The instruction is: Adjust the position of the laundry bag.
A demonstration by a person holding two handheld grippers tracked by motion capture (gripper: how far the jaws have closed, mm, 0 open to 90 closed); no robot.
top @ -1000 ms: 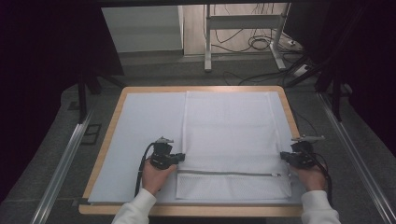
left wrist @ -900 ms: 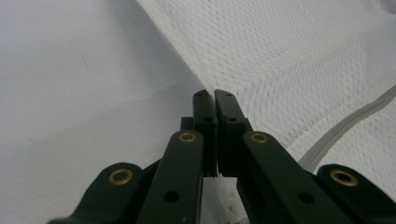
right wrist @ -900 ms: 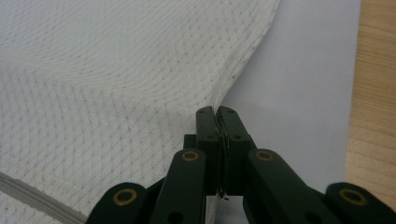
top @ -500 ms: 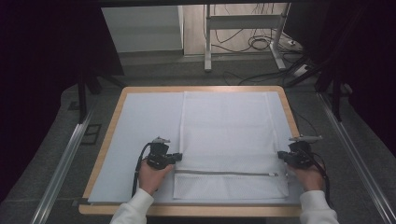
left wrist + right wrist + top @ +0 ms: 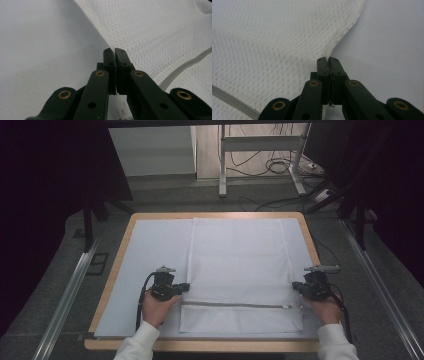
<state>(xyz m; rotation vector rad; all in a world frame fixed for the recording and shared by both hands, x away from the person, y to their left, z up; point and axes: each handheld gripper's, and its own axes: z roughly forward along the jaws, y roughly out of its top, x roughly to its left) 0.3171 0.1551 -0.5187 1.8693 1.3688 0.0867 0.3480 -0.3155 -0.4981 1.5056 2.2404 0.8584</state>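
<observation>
A white mesh bag (image 5: 240,255) lies flat on a white sheet (image 5: 150,250), with a grey zipper (image 5: 235,305) running across its near part. My left gripper (image 5: 186,286) is shut on the bag's left edge, just above the zipper. In the left gripper view the jaws (image 5: 114,50) pinch the hem of the mesh (image 5: 155,32), and the zipper (image 5: 185,67) runs off to the right. My right gripper (image 5: 295,287) is shut on the bag's right edge. In the right gripper view its jaws (image 5: 327,59) clamp the curled hem of the mesh (image 5: 274,37).
The sheet covers a wooden table (image 5: 117,265). Metal rails run along the floor at the left (image 5: 70,295) and right (image 5: 380,290). A desk frame (image 5: 222,165) and loose cables (image 5: 280,167) stand on the floor beyond the table's far edge.
</observation>
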